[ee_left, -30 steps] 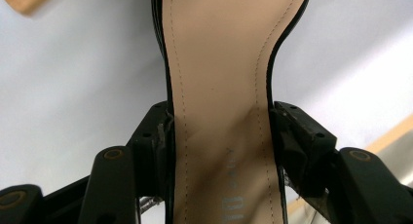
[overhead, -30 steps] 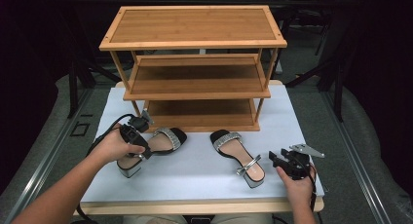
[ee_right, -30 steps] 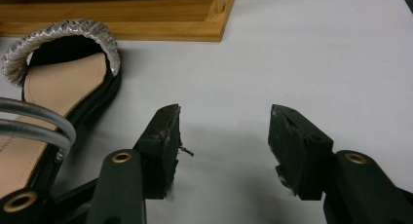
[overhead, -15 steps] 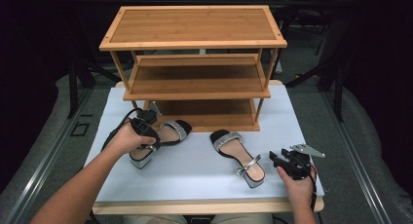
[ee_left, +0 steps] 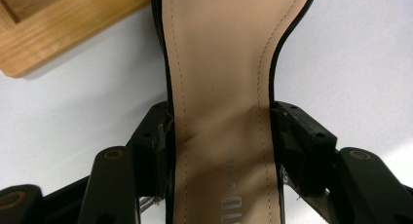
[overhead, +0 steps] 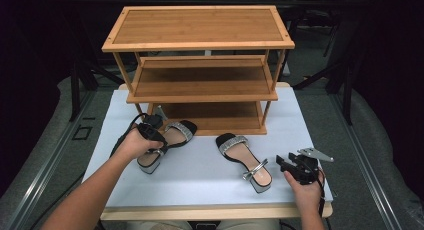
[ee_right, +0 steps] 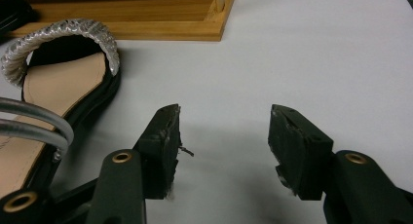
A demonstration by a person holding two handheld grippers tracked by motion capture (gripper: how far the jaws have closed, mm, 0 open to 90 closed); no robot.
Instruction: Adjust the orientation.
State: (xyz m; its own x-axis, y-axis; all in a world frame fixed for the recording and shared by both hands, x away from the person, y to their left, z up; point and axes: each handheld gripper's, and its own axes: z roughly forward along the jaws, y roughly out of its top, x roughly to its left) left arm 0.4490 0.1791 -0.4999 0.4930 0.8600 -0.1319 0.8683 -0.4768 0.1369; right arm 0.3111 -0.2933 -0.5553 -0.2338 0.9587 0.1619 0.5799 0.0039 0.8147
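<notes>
A black sandal with a silver strap (overhead: 179, 132) lies at the left in front of the wooden shoe rack (overhead: 200, 85). My left gripper (overhead: 156, 141) is shut on its waist; in the left gripper view both pads press the sides of the tan insole (ee_left: 221, 78). The second sandal (overhead: 245, 157) rests on the white mat at centre right, heel toward me. My right gripper (overhead: 283, 163) sits low just right of that heel, open, with only bare mat between its fingertips (ee_right: 165, 131). The sandal's strap (ee_right: 63, 34) is to its left.
The three-tier rack (ee_right: 146, 19) stands at the back of the white mat (overhead: 200, 175); its bottom shelf (overhead: 210, 115) is bare and its corner (ee_left: 44, 34) is close to the held sandal. The table's front edge (overhead: 215, 211) runs below the hands. Dark floor surrounds the table.
My left hand has carried its sandal right and toward the rack's bottom shelf. The right gripper and the second sandal have stayed put.
</notes>
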